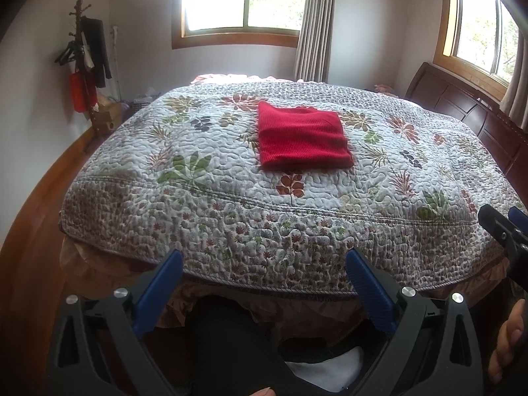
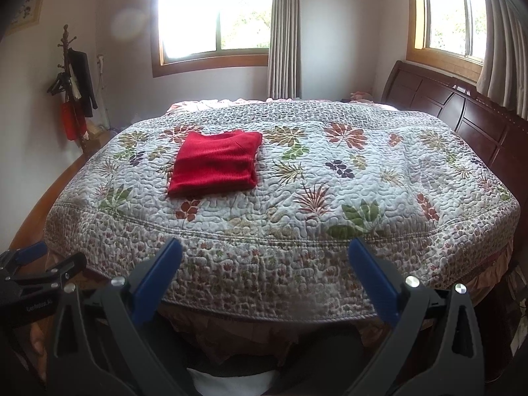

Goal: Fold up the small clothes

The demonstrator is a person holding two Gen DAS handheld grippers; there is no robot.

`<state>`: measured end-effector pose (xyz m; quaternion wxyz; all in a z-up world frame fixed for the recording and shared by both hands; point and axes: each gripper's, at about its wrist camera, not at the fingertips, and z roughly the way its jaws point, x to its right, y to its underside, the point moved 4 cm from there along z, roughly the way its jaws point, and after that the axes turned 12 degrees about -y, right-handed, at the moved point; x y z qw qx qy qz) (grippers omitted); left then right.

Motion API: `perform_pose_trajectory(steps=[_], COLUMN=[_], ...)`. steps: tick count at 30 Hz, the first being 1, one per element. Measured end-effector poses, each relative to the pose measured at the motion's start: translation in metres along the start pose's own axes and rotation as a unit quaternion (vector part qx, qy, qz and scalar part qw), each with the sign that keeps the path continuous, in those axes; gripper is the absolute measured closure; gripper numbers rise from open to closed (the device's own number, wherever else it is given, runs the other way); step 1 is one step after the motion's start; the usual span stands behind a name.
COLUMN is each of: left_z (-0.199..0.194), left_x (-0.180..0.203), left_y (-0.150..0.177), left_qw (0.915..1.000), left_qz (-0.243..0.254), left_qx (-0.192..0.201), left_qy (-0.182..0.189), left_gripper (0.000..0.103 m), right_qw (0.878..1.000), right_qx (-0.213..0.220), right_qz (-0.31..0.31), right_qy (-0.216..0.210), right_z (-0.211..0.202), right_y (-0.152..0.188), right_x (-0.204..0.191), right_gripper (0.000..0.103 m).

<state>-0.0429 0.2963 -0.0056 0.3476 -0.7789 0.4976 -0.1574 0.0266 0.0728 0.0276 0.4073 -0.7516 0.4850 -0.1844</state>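
Red knit sweater (image 1: pixel 302 137) lies folded square at centre frame on the floral quilt (image 1: pixel 211 217). Left gripper (image 1: pixel 264 264) and right gripper (image 2: pixel 265 252) hover at the bottom, spread wide, holding nothing.

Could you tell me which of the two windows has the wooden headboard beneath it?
The right-hand window: the headboard stands under it, unlike the far window.

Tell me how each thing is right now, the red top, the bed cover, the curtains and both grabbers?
Red ribbed knit top: folded into a neat rectangle, lying flat on the quilt.
Floral quilted bedspread: spread over the bed.
Grey curtain: drawn to one side of the window.
Left gripper: open, holding nothing.
Right gripper: open, holding nothing.
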Motion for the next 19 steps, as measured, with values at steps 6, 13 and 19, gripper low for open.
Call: perform_pose_trajectory(steps=[6,13,19], left_z=[0.0051,0.0062,0.0067], left_x=[0.0049,0.0042,0.0024], left_y=[0.0021,0.002,0.001], left_qw=[1.0,1.0,1.0], left_qz=[0.004,0.001,0.001], left_qx=[-0.005,-0.003,-0.001], left_qy=[0.001,0.002,0.0], left_gripper=[0.004,0.004,0.004], right_qw=[1.0,1.0,1.0], right_qx=[-0.004,-0.002,-0.009], right_qz=[-0.003,-0.003,-0.004], right_qy=[-0.001,0.002,0.0], right_z=[0.0071,0.0082,0.0116], right_y=[0.0008,0.0006,0.0022], right_x=[0.0,-0.0011,-0.0021], right_gripper=[0.003,0.003,0.003])
